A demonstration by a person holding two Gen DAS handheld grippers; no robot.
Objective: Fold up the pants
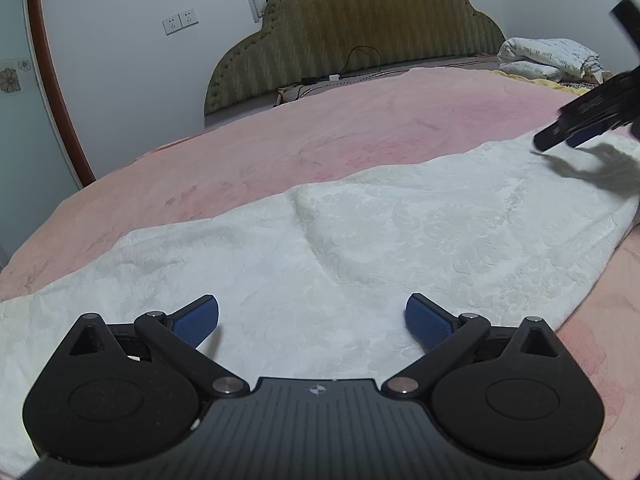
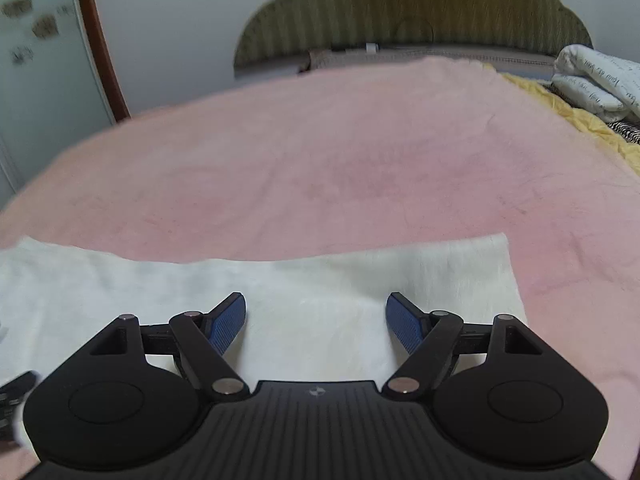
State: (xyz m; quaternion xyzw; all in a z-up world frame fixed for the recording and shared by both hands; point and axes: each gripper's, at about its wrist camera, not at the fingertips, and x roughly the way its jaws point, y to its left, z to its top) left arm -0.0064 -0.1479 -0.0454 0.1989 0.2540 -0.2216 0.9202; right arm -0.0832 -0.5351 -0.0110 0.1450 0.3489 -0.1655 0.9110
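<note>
Left wrist view: left gripper (image 1: 312, 316) is spread wide, blue pads (image 1: 198, 318) apart, nothing between them, hovering over the white pants (image 1: 360, 232). Pants lie flat across the pink blanket (image 1: 280, 132) on the bed, running from lower left to upper right, with 1 raised crease near the middle. Right gripper (image 1: 560, 140) enters at the upper right edge, tips just above the far end of the pants, its shadow on the fabric; from this view I cannot tell how wide it stands. Green headboard (image 1: 360, 28) sits behind, folded white bedding (image 1: 548, 58) at the far right, 2 wall sockets (image 1: 181, 22) on the left wall.

Right wrist view: right gripper (image 2: 316, 316) is wide, holding nothing, over the pants (image 2: 320, 292). The pants end shows a straight edge and a square corner at the right, lying on the pink blanket (image 2: 340, 160). Headboard (image 2: 420, 4) and folded bedding (image 2: 596, 76) are at the back. View is slightly blurred.
</note>
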